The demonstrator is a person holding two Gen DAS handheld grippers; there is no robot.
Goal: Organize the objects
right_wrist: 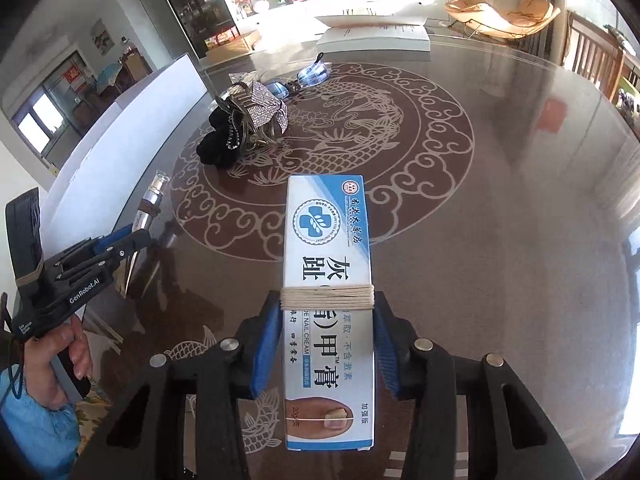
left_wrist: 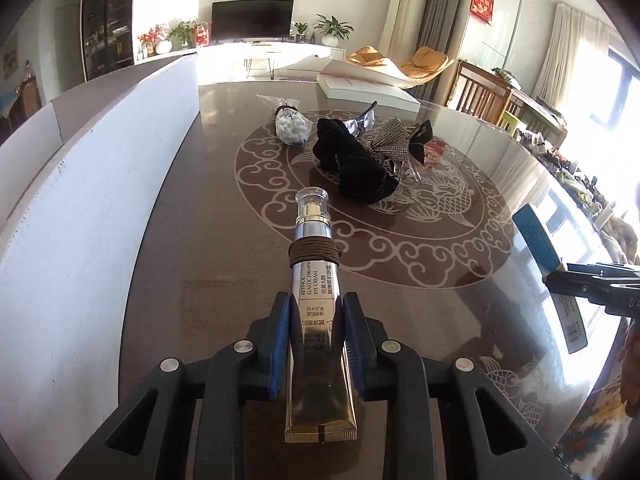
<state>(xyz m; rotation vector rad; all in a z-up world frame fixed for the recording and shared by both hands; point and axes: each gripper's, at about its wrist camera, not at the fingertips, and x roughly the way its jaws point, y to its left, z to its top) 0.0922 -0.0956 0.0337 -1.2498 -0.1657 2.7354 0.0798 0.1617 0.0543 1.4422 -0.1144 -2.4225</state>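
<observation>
While both grippers hung over the glossy brown table [left_wrist: 400, 320], each one already had something pinched. The left gripper [left_wrist: 316, 308] had its blue pads [left_wrist: 280, 332] squeezed onto a silver eye cream tube [left_wrist: 316, 312], cap pointing away toward the far side, with brown cord [left_wrist: 315, 255] wound around the tube just past the fingertips. The right gripper [right_wrist: 328, 320] was clamped on a blue-and-white nail cream box [right_wrist: 330, 264], which stuck out forward between its fingers with pale string [right_wrist: 327, 298] looped around it right at the tips.

Further out, roughly mid-table on the dragon pattern, sat a little pile: a black velvet scrunchie [left_wrist: 352, 168], a sparkly rhinestone hair clip [right_wrist: 266, 106] leaning against it, and glasses [right_wrist: 312, 74] just behind. Off to the left of the pile lay a clear bag of white beads [left_wrist: 292, 126]. An open book [right_wrist: 374, 30] rested at the far edge, and a white board [left_wrist: 80, 184] ran along the left side of the table.
</observation>
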